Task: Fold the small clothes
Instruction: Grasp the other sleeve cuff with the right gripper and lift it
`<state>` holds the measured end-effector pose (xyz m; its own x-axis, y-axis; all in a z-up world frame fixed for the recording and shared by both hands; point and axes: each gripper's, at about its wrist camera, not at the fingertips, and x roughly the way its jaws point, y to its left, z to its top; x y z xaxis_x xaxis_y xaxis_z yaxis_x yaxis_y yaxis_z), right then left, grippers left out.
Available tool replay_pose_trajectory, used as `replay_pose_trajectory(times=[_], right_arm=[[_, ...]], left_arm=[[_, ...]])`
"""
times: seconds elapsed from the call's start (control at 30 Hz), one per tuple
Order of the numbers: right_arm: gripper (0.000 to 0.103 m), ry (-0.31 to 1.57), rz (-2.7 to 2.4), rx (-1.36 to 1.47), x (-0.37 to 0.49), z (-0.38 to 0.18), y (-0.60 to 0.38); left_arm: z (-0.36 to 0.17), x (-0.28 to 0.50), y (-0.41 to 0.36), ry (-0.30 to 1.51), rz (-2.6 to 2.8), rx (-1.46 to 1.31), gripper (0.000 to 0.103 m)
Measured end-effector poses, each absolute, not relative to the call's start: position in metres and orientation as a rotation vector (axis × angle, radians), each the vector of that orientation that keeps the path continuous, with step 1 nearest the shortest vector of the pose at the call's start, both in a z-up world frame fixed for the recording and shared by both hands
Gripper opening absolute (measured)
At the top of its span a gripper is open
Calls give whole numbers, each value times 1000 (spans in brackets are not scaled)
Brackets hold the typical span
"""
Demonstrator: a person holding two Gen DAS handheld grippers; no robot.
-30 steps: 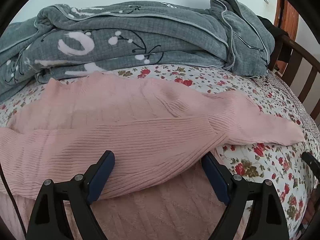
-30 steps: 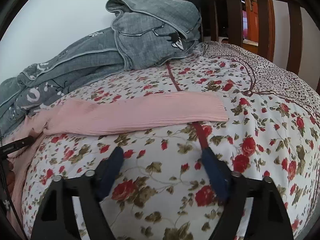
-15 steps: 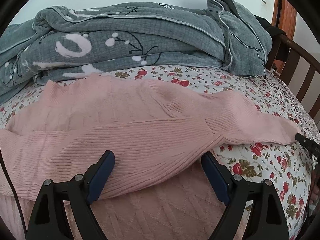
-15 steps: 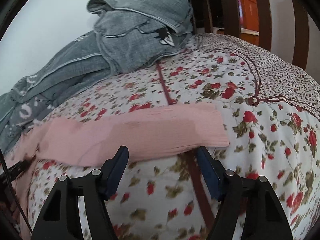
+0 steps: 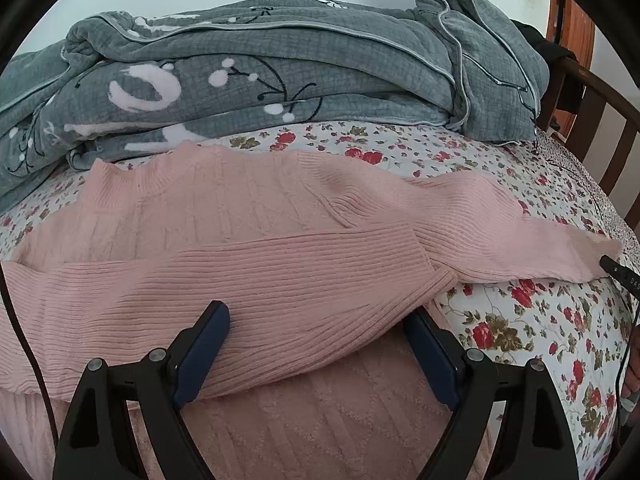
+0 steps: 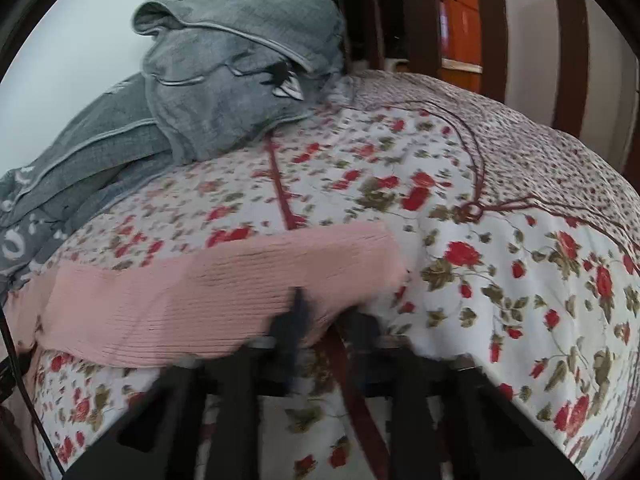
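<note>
A pink knitted sweater (image 5: 248,224) lies flat on the floral bed cover (image 5: 520,320), with one sleeve folded across its body (image 5: 280,292) and the other sleeve (image 5: 500,240) stretched out to the right. My left gripper (image 5: 316,344) is open, its jaws on either side of the folded sleeve. My right gripper (image 6: 324,316) is blurred and nearly shut on the cuff end of the stretched pink sleeve (image 6: 240,280). Its tip shows in the left wrist view (image 5: 616,270) at the cuff.
A pile of grey quilted blankets (image 5: 280,72) lies along the back of the bed, also in the right wrist view (image 6: 224,80). A dark wooden rail (image 6: 416,12) stands at the right end of the bed. The white wall is behind.
My right gripper moved forward to the sleeve cuff and its jaws closed on it. My left gripper stayed open over the folded sleeve and barely moved.
</note>
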<state>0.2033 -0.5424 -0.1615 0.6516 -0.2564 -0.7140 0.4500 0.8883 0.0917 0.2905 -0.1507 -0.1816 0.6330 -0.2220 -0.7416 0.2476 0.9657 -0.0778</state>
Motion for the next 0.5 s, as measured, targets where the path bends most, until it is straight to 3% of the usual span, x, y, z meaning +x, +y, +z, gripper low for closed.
replay_pose_trajectory(times=[0.23,0.5], right_arm=[[5,703,-443,145,202,-127,-512],[5,582,-339,59,210,-41,-422]], left_arm=[[-167,287,-129,817,-252,-75,88],[-118,258,-46,732,-186,-180,88]])
